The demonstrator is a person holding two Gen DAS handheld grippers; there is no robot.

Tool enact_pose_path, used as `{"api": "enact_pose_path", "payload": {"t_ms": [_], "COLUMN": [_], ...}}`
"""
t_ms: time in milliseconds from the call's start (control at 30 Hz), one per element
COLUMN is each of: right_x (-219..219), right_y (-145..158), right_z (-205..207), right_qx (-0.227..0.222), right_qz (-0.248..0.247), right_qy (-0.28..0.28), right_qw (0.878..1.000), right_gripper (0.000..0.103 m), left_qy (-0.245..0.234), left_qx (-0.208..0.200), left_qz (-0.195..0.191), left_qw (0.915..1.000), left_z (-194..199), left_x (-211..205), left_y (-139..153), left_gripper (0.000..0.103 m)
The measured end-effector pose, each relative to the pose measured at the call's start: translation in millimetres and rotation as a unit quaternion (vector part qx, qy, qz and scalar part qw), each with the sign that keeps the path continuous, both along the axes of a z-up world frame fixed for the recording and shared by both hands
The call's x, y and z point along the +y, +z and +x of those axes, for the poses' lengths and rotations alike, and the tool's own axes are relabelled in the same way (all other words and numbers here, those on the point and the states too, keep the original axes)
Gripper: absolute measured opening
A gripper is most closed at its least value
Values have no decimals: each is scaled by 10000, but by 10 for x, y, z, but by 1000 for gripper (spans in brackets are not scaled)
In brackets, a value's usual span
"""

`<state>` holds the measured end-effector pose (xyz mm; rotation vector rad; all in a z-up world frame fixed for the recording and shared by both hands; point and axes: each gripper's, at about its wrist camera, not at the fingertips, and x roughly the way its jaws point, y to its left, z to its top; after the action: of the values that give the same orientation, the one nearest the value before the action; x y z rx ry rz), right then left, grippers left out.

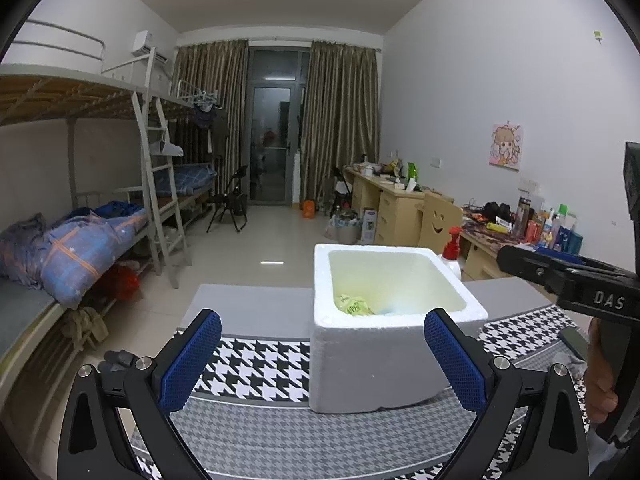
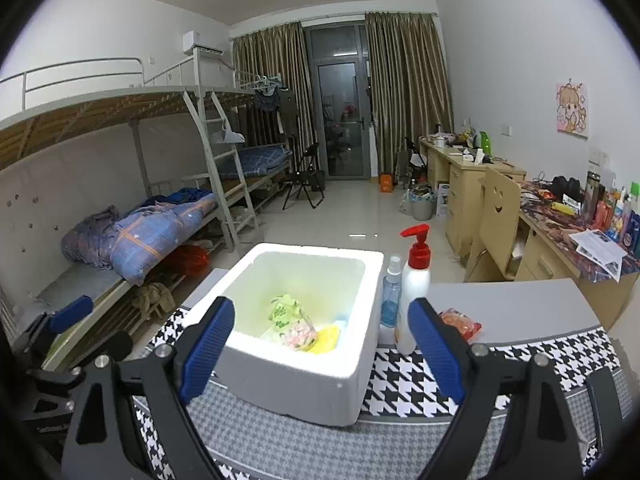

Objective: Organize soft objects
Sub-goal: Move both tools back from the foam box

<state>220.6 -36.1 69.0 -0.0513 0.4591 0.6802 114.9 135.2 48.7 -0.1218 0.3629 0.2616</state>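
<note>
Matt white foam box on woven houndstooth cloth; glossy tiled floor.

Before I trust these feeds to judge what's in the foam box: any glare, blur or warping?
Left wrist view: strong fisheye bending, dark corners, sharp; the foam box rim hides most of its contents. Right wrist view: same warping, sharp; the box's lit rim looks overexposed, yet the packets inside read clearly. Ceiling light reflects off the floor.
</note>
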Motion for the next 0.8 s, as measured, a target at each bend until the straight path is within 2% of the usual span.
{"api": "enact_pose_path", "payload": {"t_ms": [800], "right_x": [-551], "right_y": [-47], "right_z": [-417], "right_qx": [-231], "right_qz": [201], "right_qy": [-71], "right_qw": [9995], "right_gripper": [92], "left_qy": [-70], "left_qx": [-199], "left_qz": [-3], "left_qw": [9998], "left_z": [-262], "left_x": [-356], "left_y": [-15], "left_gripper": [102]}}
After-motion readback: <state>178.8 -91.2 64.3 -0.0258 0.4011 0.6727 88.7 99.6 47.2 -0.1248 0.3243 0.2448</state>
